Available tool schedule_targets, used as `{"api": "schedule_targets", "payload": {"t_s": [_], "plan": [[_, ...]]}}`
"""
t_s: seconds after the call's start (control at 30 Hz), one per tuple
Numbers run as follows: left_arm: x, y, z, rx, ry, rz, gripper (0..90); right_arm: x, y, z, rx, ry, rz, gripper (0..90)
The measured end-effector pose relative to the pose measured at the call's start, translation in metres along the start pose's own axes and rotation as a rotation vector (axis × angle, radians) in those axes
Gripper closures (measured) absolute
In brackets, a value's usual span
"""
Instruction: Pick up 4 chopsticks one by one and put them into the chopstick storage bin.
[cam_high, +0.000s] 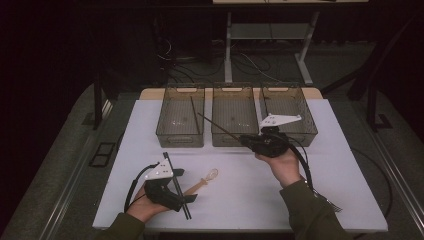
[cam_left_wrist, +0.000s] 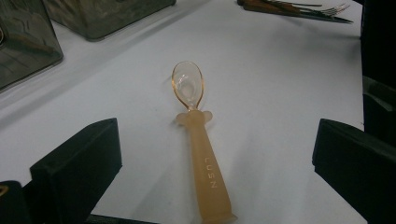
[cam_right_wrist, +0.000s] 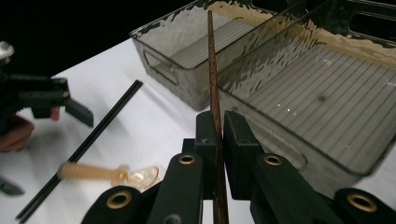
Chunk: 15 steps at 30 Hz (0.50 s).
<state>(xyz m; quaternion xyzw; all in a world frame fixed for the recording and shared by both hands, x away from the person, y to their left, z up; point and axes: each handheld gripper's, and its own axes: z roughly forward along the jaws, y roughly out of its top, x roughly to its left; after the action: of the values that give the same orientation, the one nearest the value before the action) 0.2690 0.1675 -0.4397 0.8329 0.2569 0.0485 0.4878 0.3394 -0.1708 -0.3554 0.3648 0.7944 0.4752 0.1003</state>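
Amber plastic spoon (cam_left_wrist: 198, 140) lies on the white bench (cam_high: 250, 190) between the left gripper's (cam_high: 167, 187) spread jaws, untouched. Further right, the right gripper's (cam_right_wrist: 219, 135) jaws pinch a brown chopstick (cam_right_wrist: 212, 70), its tip over the clear trays (cam_right_wrist: 299, 93).

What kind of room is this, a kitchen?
Probably not a kitchen; more likely a lab or workshop. A white table stands in a dark room, cables trail across the floor, and three clear bins sit lined up for sorting.
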Motion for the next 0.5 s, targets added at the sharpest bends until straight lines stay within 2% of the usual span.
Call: {"api": "schedule_targets", "payload": {"t_s": [0.17,0.5], "plan": [[0.0,0.0,0.0,-0.003,0.003,-0.005,0.1,0.0,0.013,0.013,0.005,-0.02,0.023,84.7],[0.0,0.0,0.0,-0.004,0.009,-0.008,0.1,0.003,0.04,0.045,0.012,-0.06,0.031,84.7]]}}
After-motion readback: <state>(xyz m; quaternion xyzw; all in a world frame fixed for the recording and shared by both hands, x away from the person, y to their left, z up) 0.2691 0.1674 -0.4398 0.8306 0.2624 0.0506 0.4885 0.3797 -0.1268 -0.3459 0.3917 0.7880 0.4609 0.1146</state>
